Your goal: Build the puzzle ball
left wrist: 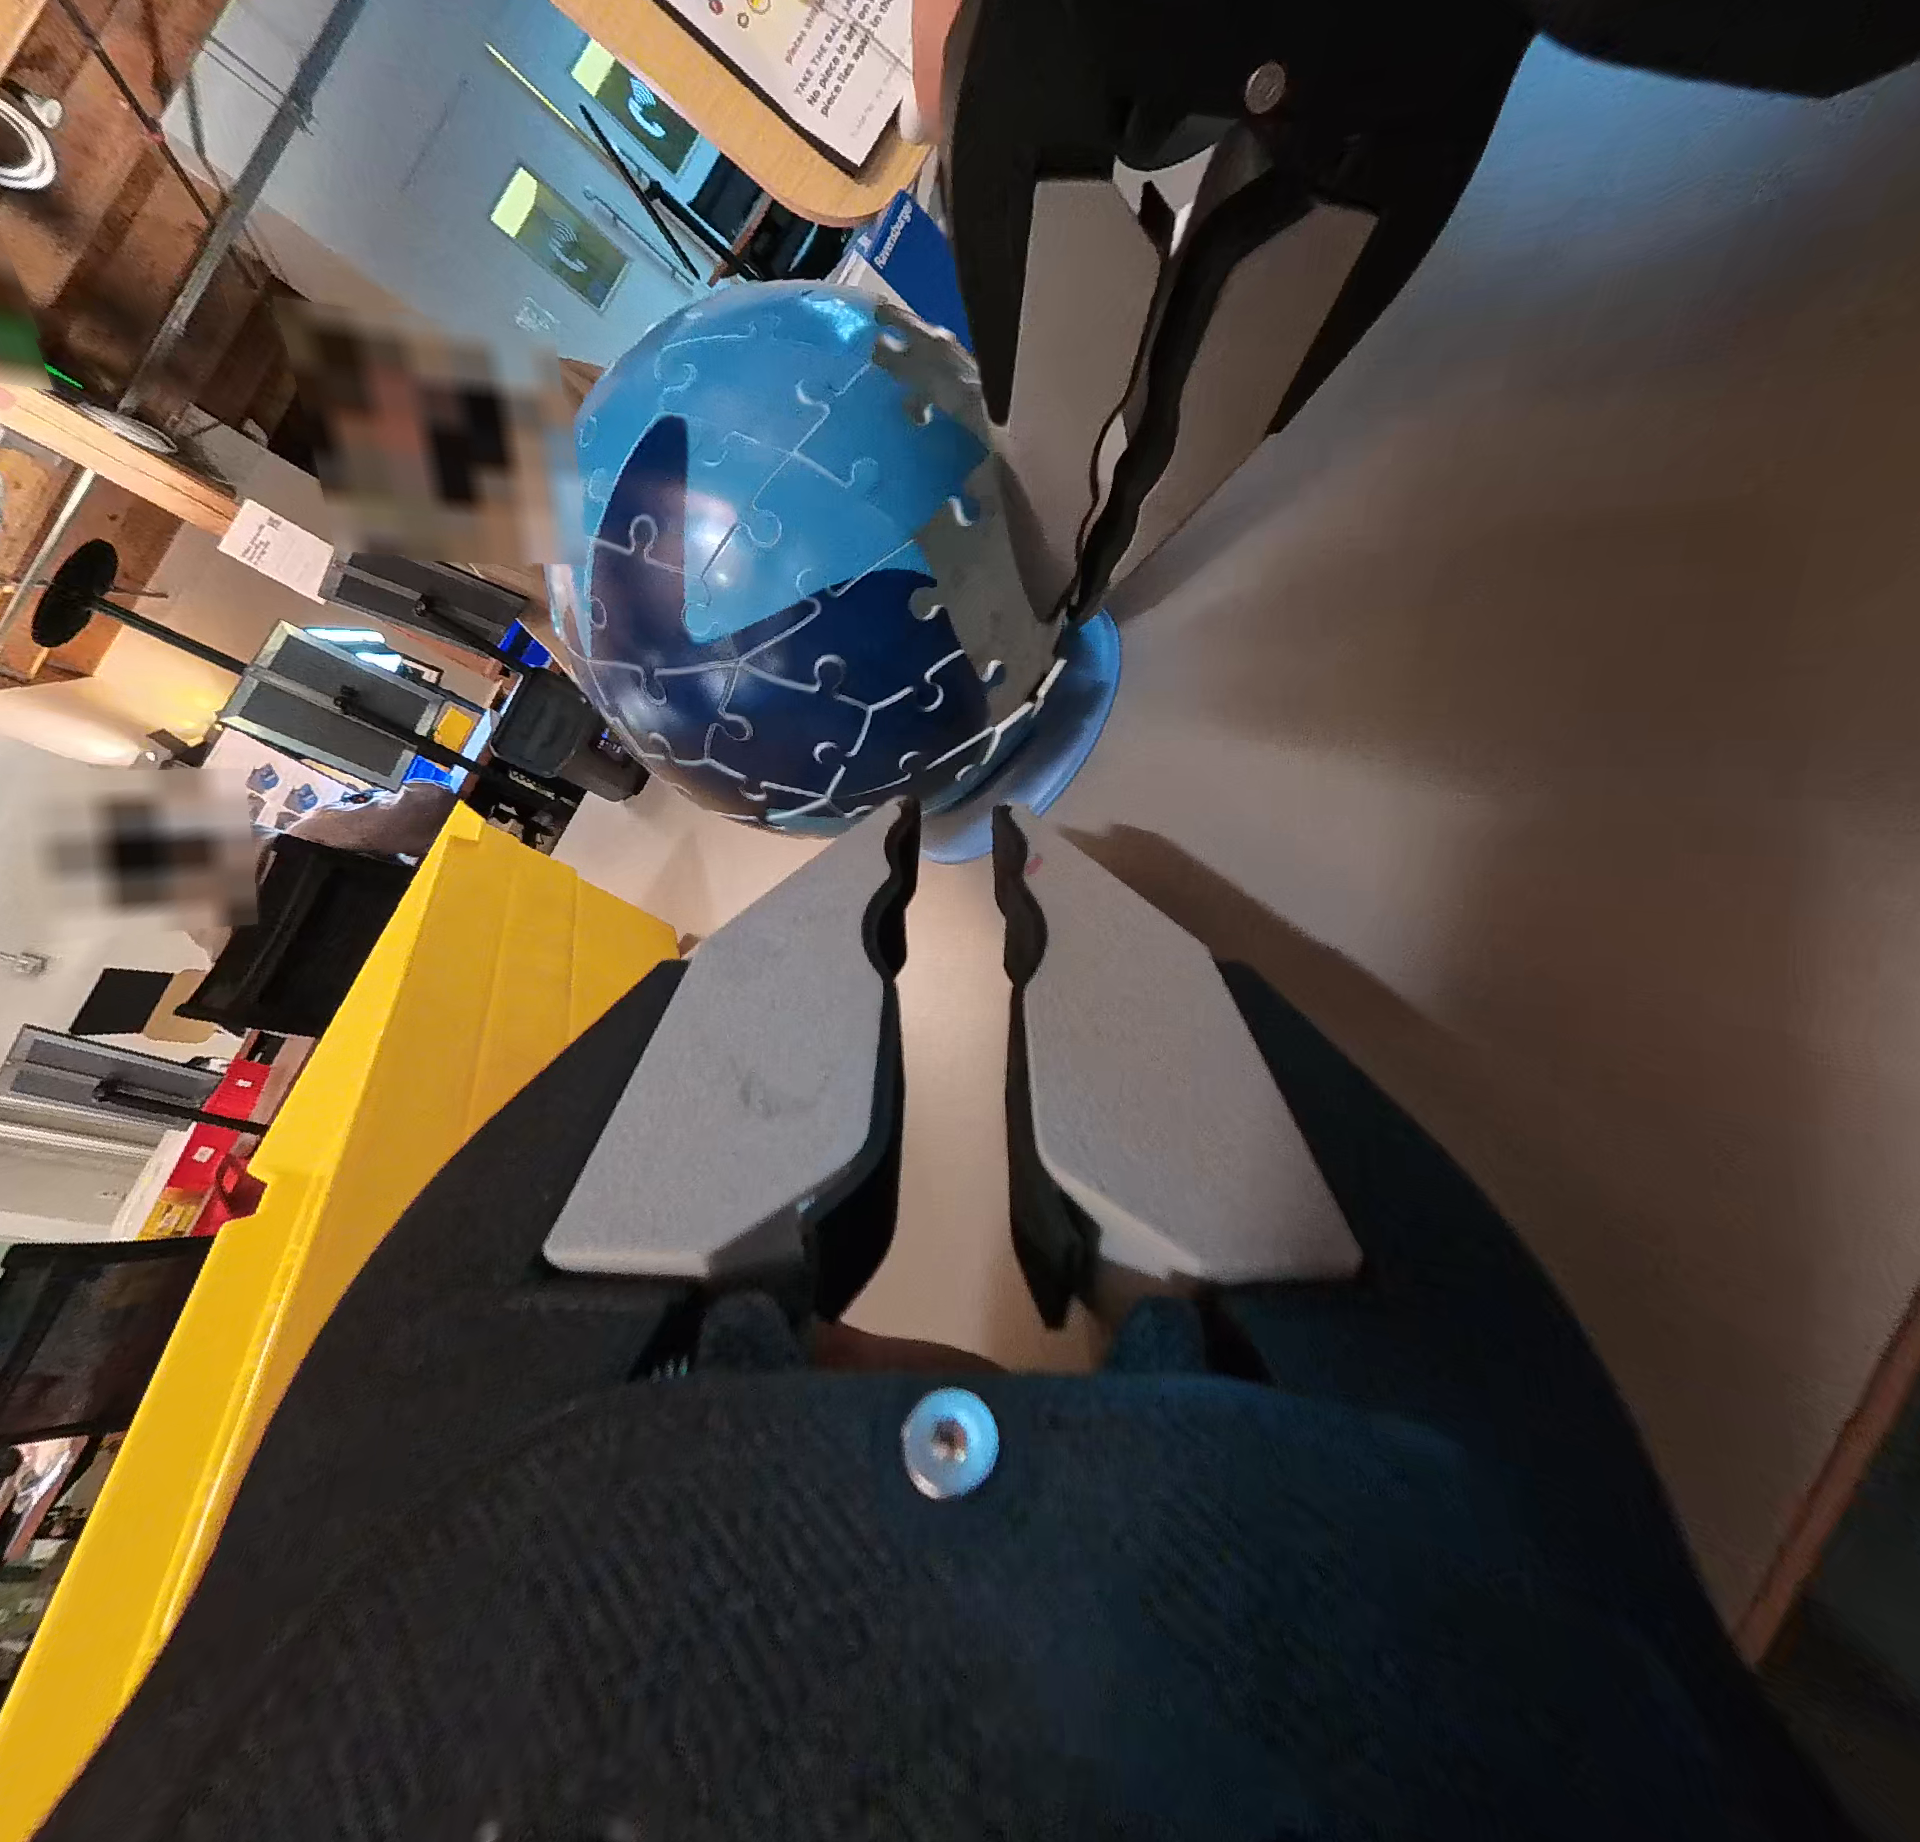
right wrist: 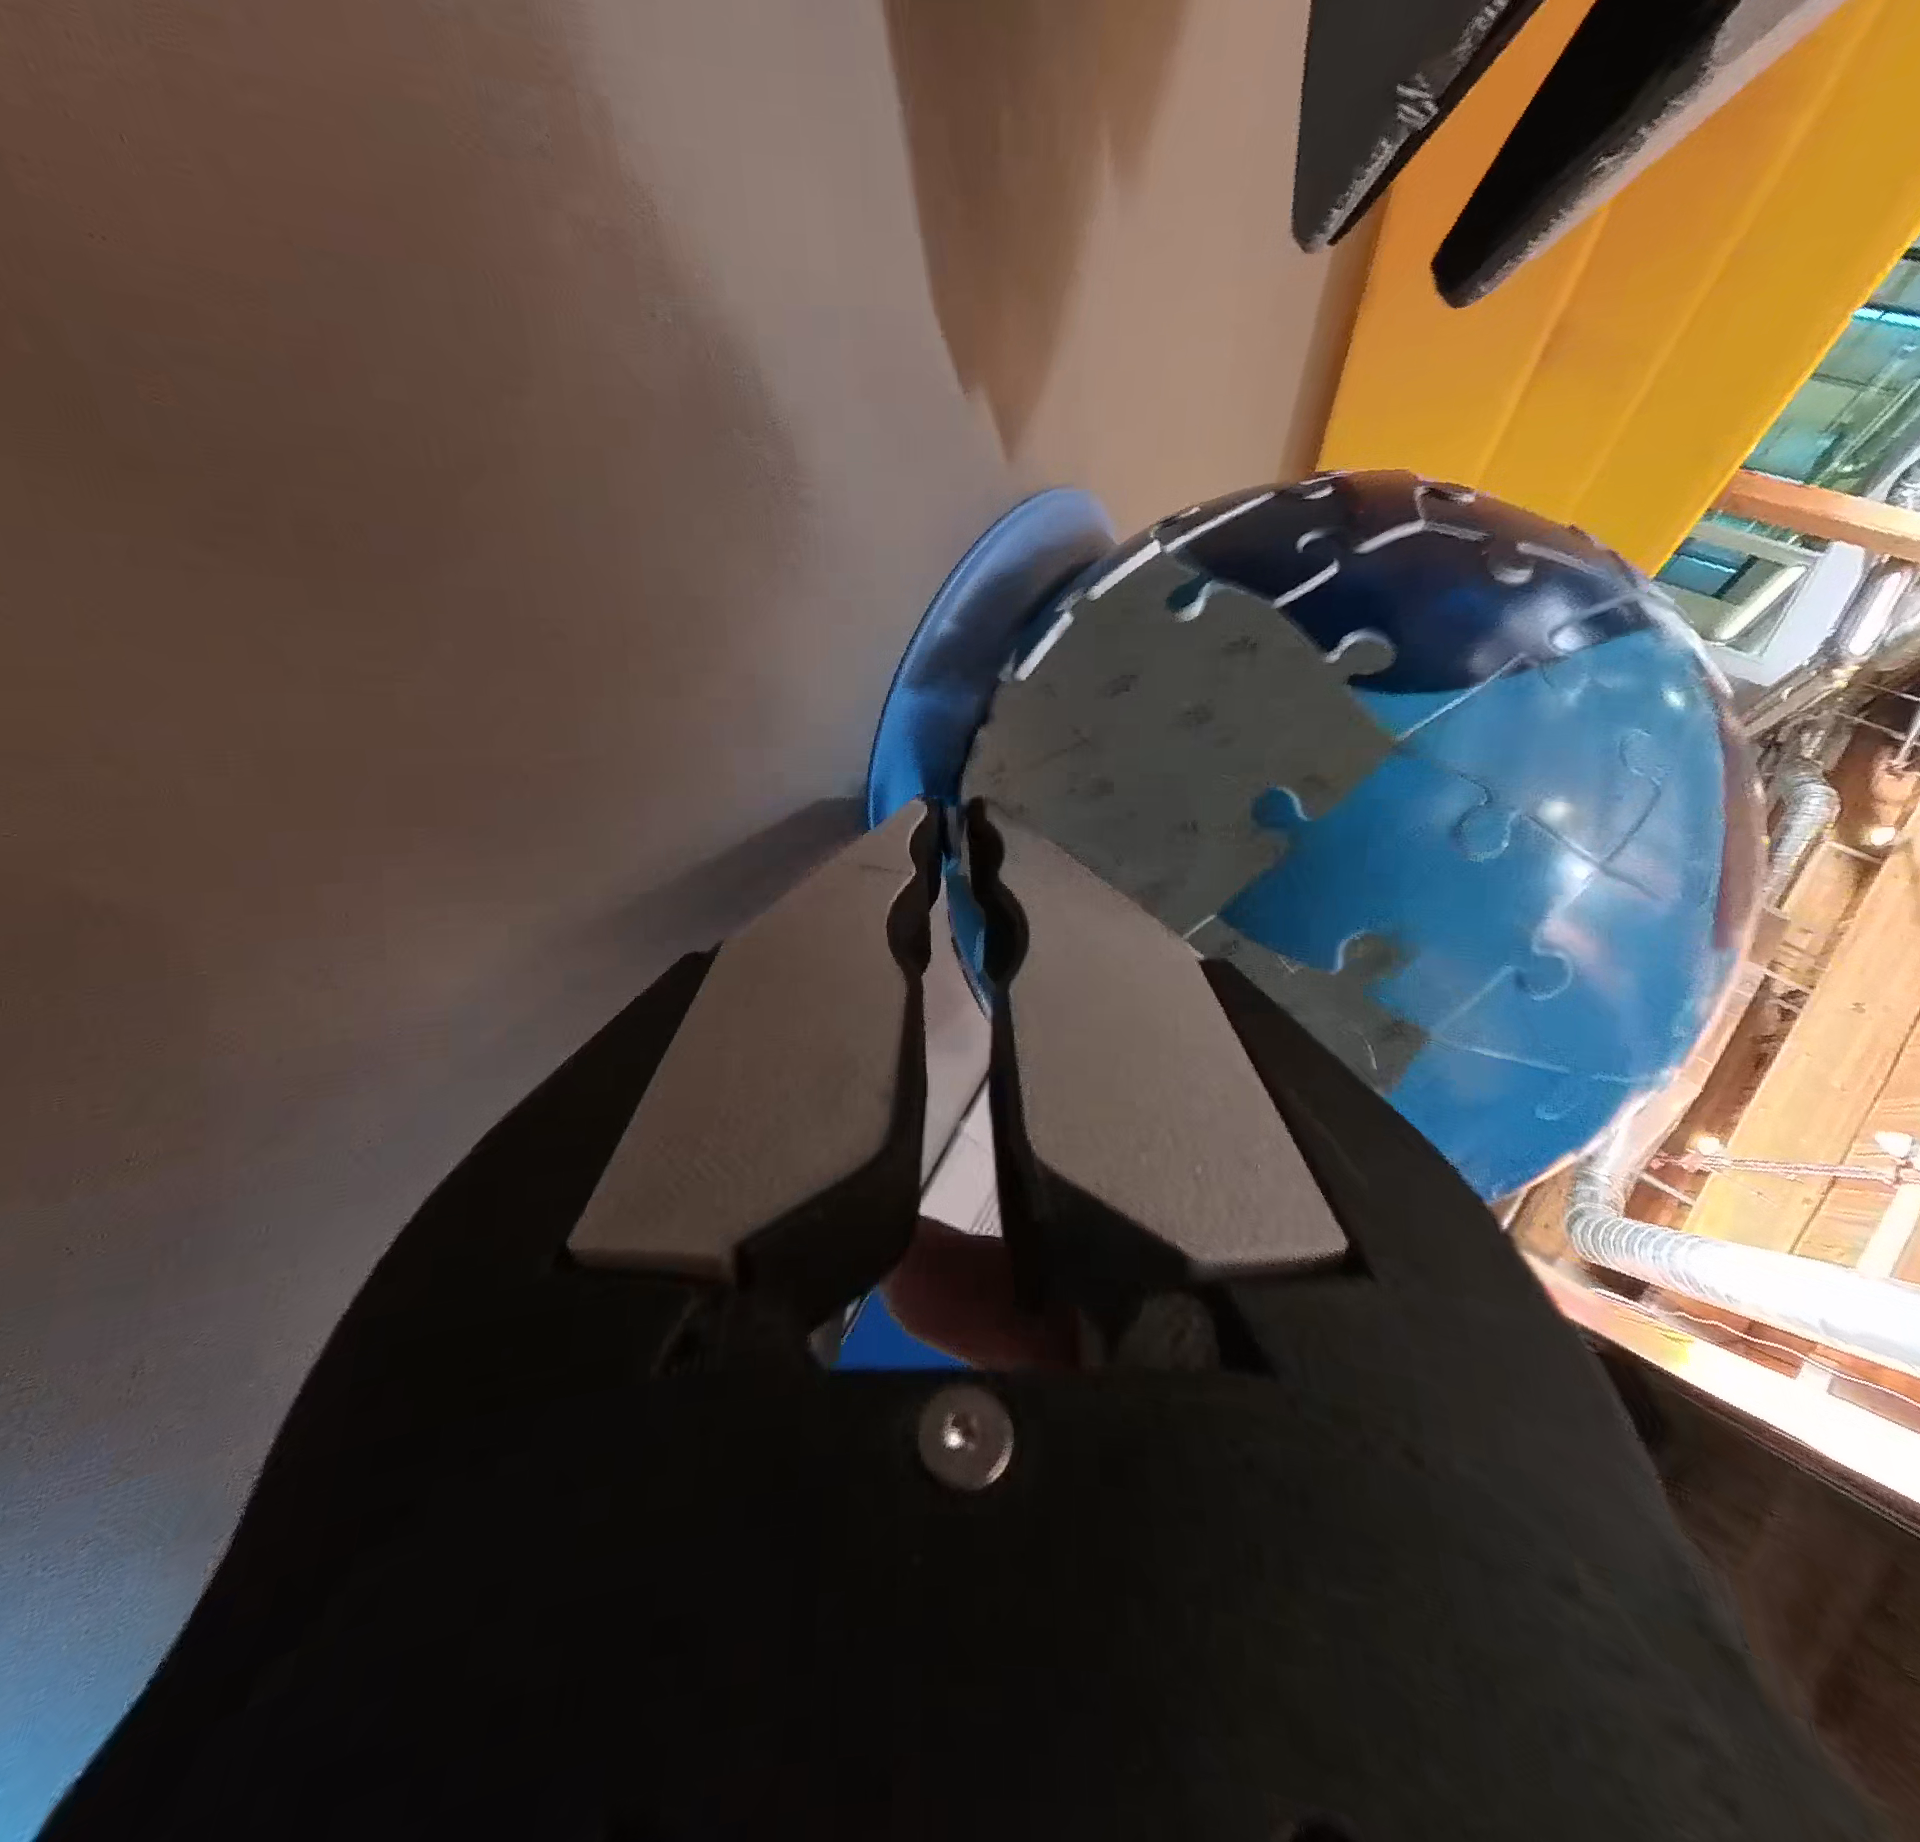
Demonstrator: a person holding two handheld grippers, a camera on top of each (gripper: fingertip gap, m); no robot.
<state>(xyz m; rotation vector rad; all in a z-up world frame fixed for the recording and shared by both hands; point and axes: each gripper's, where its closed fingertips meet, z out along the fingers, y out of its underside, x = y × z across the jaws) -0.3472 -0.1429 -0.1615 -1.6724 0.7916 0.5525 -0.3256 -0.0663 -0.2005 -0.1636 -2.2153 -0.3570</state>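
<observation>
Glossy two-tone blue plastic puzzle ball [left wrist: 774,556], nearly whole, seated on a light blue round plastic stand [left wrist: 1049,743] upon a pale beige tabletop [left wrist: 1507,753]; an open gap on the ball's stand-ward flank, showing the grey unprinted inner faces of the pieces [right wrist: 1153,743] around it. Just beside the stand's edge, the black-and-grey two-finger right gripper [right wrist: 951,831], jaws drawn almost together on something thin and blue, apparently a loose curved blue puzzle piece [right wrist: 971,919], though too little visible to be certain. Also beside the stand, on another side of it, the matching left gripper [left wrist: 951,836], jaws slackened with a clear gap between them, grasping nothing, tips close to the ball's lower curve and not plainly touching it.

Step in hand, by the look of it: seating the held piece at the gap's lower edge, close to the stand. Best done by matching the piece's curve to the shell, lining tabs with sockets before pressing, and pushing gently inward rather than sideways; left gripper well placed to brace ball or stand against rolling. Risk: too firm a push popping neighbouring pieces loose or tipping the ball off its stand.

Beyond the ball from the stand, a yellow plastic bin [left wrist: 436,1013]; farther still, a wooden table edge bearing a printed sheet [left wrist: 769,16].
</observation>
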